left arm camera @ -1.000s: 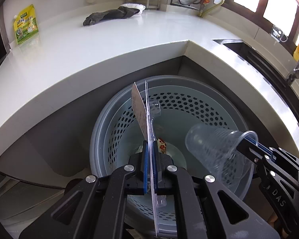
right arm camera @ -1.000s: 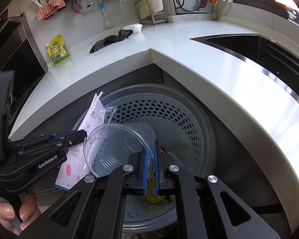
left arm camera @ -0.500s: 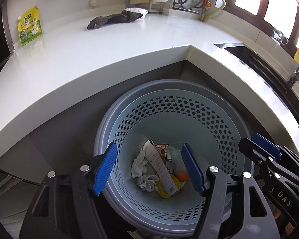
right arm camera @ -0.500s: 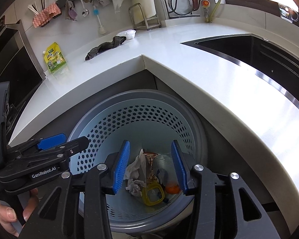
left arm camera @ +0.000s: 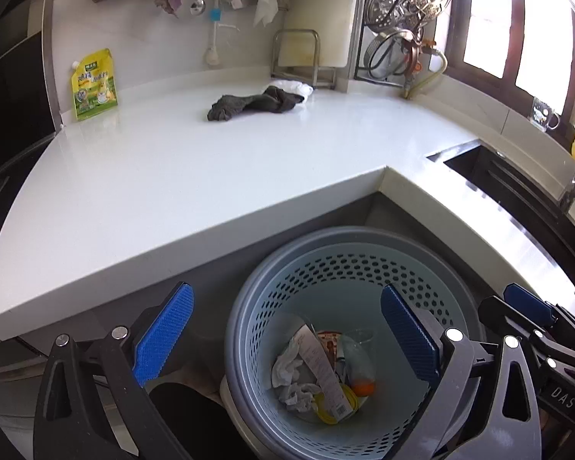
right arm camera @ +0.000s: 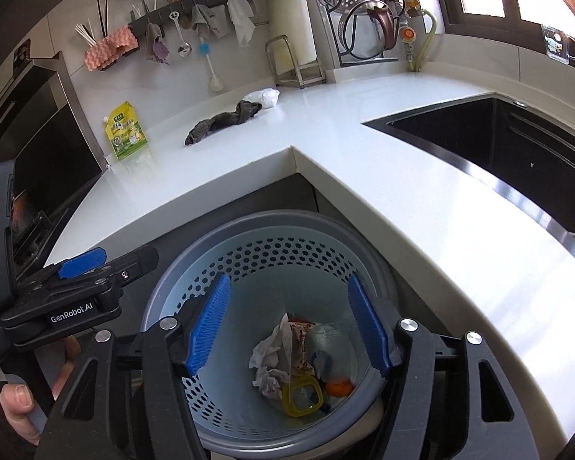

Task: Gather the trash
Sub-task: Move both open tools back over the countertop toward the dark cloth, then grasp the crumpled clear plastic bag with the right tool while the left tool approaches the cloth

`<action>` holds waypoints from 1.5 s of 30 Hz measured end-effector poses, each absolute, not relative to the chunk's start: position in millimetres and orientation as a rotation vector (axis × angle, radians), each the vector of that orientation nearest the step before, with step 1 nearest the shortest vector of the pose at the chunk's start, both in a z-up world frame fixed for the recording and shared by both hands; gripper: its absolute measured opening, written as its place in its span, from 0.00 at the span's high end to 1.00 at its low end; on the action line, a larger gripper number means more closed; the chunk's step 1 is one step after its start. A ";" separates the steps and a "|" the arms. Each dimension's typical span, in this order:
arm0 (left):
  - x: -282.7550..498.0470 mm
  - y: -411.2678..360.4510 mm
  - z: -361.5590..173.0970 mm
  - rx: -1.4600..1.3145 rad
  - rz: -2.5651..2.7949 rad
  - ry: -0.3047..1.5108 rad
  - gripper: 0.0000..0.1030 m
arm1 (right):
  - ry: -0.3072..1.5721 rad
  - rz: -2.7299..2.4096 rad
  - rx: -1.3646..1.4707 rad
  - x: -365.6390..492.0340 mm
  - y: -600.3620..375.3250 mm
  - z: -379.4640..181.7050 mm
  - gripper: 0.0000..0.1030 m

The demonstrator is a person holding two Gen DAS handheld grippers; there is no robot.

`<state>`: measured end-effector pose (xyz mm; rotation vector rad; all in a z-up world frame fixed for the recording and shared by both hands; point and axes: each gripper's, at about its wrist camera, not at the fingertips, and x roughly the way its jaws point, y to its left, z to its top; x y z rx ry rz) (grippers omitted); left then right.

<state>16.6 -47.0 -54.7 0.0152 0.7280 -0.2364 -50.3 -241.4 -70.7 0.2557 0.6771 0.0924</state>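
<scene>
Both the left gripper (left arm camera: 283, 339) and the right gripper (right arm camera: 289, 326) are opening wide, empty, above the bin (left arm camera: 249, 306) at lower centre, where the trash (left arm camera: 318, 375) lies. The bin's rim could be knocked as they are withdrawn.

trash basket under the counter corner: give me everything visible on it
The trash basket is round, pale blue-grey plastic, its wall punched with rows of holes, under a wider solid grey rim. It stands upright on the floor, tucked below the inside corner of the white counter. At its bottom lie crumpled tissue, a flat printed package, a clear cup, a yellow ring-shaped piece and something orange. Neither gripper touches it.
</scene>
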 end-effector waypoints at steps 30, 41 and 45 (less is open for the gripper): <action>237.5 4.5 39.5 -0.082 -0.055 0.581 0.06 | 0.626 0.163 0.169 212.5 -254.7 27.9 0.25; 320.2 -21.7 8.8 -0.032 -0.009 0.642 0.06 | 0.709 0.209 0.108 332.7 -234.0 6.6 0.25; 333.3 -22.3 -4.2 -0.049 -0.008 0.678 0.06 | 0.739 0.231 0.064 362.2 -222.8 -0.1 0.25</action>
